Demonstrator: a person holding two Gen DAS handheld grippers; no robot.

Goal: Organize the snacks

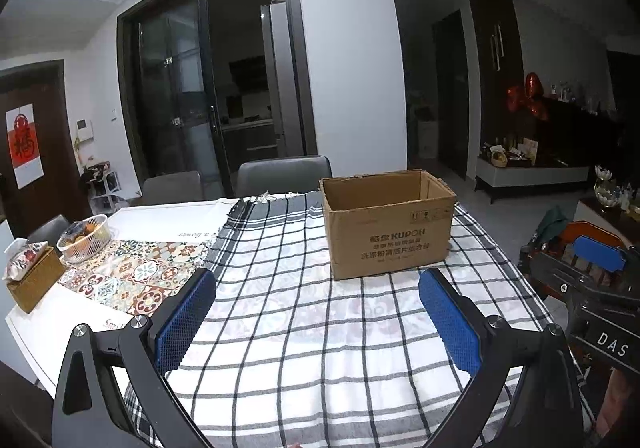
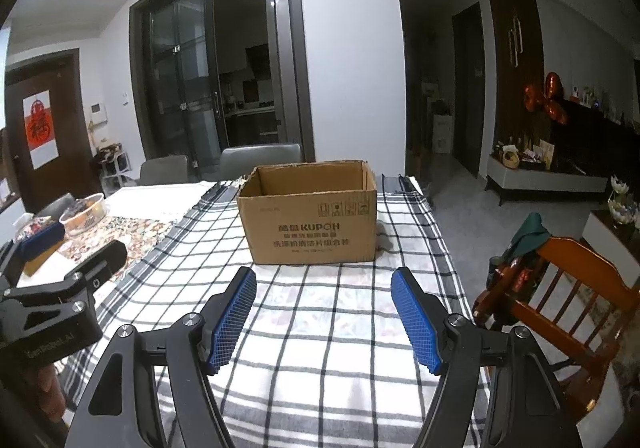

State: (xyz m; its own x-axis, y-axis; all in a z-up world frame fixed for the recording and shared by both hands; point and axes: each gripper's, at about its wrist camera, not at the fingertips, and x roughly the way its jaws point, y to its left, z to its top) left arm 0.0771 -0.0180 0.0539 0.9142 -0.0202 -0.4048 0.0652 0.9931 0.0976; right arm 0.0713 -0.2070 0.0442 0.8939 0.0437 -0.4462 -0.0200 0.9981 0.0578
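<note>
An open brown cardboard box (image 1: 390, 224) (image 2: 310, 214) with printed lettering stands on the checked cloth (image 1: 304, 328) (image 2: 320, 328) that covers the table. My left gripper (image 1: 320, 288) is open over the cloth, a little short of the box and left of it, with nothing between its blue pads. My right gripper (image 2: 324, 286) is open too, aimed at the box front with bare cloth between its pads. Each gripper shows at the edge of the other's view. No snack lies on the cloth in front of me. The box's inside floor is hidden.
A white basket (image 1: 86, 238) (image 2: 86, 212) holding fruit and packets sits at the left on a patterned runner, beside a wicker tissue box (image 1: 32, 280). Grey chairs (image 1: 284, 172) stand behind the table. A wooden chair (image 2: 560, 288) stands close on the right.
</note>
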